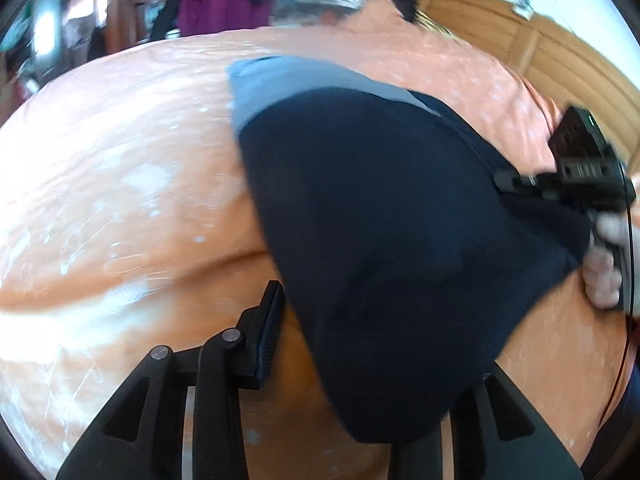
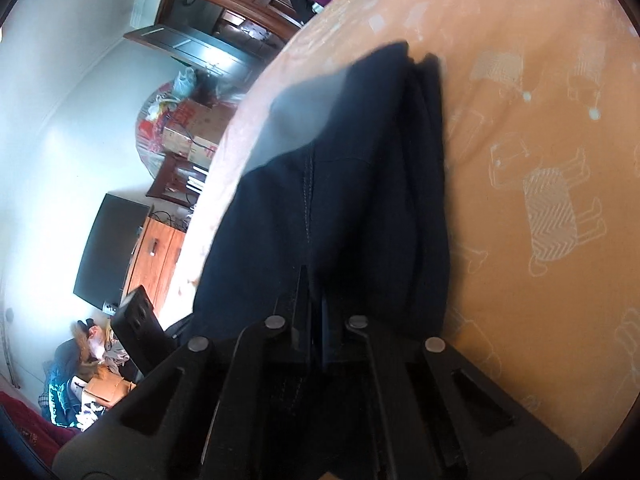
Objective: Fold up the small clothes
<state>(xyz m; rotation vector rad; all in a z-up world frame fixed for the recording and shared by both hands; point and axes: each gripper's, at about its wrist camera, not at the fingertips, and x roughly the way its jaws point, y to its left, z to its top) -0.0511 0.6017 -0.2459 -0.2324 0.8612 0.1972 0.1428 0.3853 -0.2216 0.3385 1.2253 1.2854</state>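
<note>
This is a lived-in bedroom in a home. An orange bedsheet (image 2: 540, 120) printed with pale cartoon animals covers the bed, with a slatted wooden headboard (image 1: 532, 48) at its far right. Beyond the bed stand a dark wooden wardrobe (image 2: 224, 4), a television (image 2: 110, 248) on a wooden cabinet (image 2: 156, 256), cardboard boxes (image 2: 192, 128), a hanging purple jacket (image 1: 224, 4) and heaps of clothes on the floor (image 2: 80, 384).
</note>
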